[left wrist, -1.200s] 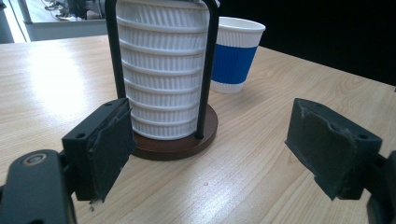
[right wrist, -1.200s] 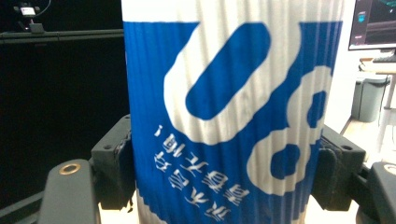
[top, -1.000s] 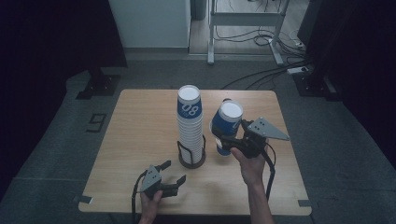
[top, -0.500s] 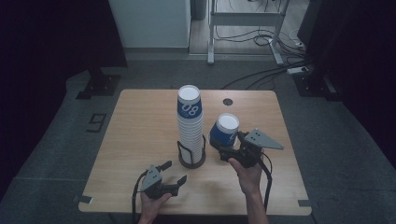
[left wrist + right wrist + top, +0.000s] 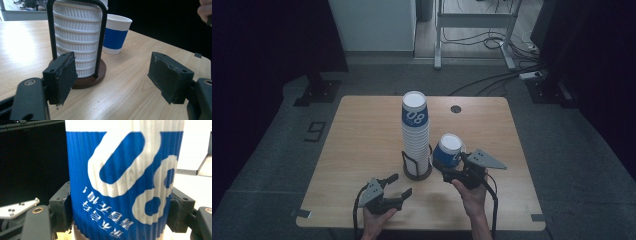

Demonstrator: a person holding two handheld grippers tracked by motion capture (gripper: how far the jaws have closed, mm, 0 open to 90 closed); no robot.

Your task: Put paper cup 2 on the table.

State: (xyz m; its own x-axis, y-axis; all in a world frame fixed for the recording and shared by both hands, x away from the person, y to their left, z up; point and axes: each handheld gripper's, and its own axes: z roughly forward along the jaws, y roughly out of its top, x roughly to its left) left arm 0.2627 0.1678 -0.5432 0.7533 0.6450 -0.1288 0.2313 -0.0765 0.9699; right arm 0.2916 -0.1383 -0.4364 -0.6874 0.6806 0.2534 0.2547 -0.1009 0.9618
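Right gripper [image 5: 451,169] fingers [image 5: 60,207] are clamped on either side of a single paper cup [image 5: 448,150]; in the right gripper view both pads press the cup's ribbed wall. The cup is white with a wide blue ribbed sleeve, a large white "08" printed on it, and small white characters below, too blurred to read. It is upside down in the right gripper view; in the high view it stands open mouth up, white inside, at the surface [image 5: 362,135] just right of the cup stack. Whether its base touches the surface cannot be told.

Left gripper [image 5: 396,186] fingers [image 5: 61,75] are wide apart, holding nothing, low over the surface near the front edge, pointed at the holder.

The cup stack [image 5: 415,132] is tall, with many white ribbed rims nested; the top cup shows a blue band with white "08". It sits in a black wire holder [image 5: 417,165] on a round dark brown base, mid-surface. A small dark round hole [image 5: 455,109] lies near the far edge. The dark floor beside the surface carries a "9" mark [image 5: 314,132].
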